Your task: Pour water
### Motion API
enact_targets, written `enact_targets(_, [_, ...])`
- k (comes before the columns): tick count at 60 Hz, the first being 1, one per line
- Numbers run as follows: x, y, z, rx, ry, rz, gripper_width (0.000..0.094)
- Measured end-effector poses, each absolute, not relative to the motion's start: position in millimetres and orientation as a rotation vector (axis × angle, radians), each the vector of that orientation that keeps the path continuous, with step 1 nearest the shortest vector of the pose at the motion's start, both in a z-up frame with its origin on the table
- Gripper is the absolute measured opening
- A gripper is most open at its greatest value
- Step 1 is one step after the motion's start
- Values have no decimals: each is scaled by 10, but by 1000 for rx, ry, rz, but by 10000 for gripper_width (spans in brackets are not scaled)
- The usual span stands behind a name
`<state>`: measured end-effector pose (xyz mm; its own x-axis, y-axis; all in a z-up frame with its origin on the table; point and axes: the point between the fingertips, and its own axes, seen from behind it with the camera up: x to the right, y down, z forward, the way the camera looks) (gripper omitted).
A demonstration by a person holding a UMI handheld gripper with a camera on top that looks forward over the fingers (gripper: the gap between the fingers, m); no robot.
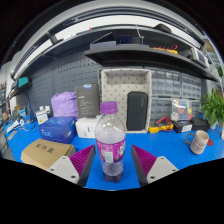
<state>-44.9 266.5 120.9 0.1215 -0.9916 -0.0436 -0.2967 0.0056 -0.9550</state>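
While the gripper (pixel 112 160) is spreading its fingers either side, the water bottle (pixel 111 138) is standing upright between them on the blue table (pixel 170 145), lined up for grasping.

Clear glossy plastic bottle (pixel 111 140); smooth blue tabletop (pixel 170 150); matt cardboard box (pixel 46 152).

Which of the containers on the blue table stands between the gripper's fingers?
The clear bottle with the purple label and cap. It stands upright between the fingers of the gripper, while the small cup stands far off to the side.
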Motion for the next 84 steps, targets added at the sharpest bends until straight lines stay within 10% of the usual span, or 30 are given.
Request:
enact_targets(11, [-178,2762,1035,-1480,1327,-953,722])
enact_targets(16, [-104,2756,1021,-1438,1320,-980,513])
enact_targets(30, [-112,2764,1043,-1407,1261,-991,389])
enact_targets(50, [-109,2382,1204,-1391,1342,-818,387])
enact_targets(84, [124,233,1565,-422,1747,126,385])
